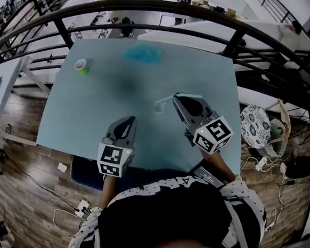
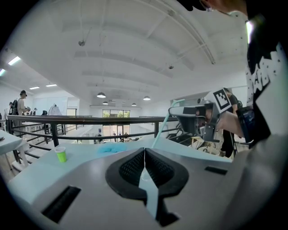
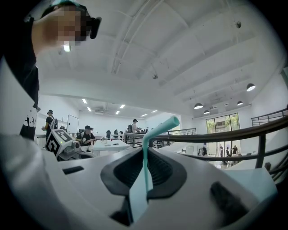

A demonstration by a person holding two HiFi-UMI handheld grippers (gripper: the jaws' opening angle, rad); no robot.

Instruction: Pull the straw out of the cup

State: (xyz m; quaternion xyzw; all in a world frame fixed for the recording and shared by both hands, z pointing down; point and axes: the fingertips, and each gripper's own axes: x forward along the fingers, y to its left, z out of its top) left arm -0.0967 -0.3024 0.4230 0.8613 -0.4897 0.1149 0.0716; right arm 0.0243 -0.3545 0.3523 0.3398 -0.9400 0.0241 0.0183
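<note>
Both jaws closed: right gripper (image 3: 145, 152) pinches straw (image 3: 160, 129) (teal, bent), left gripper (image 2: 144, 152) empty.

This looks like a big open-plan lab or workshop hall, seen from a raised gallery. A curved black metal railing (image 1: 153, 8) fences the gallery's wood-plank floor (image 1: 19, 153), where a white power strip with loose cables (image 1: 82, 205) lies beside a pale blue work table (image 1: 91, 116). Overhead runs a high white vaulted ceiling (image 2: 135, 45) hung with round pendant lamps (image 2: 101, 95). Farther off, people in caps (image 3: 87, 134) sit at long white tables (image 3: 110, 144), and tall glazed windows (image 3: 222, 126) close the far wall.
</note>
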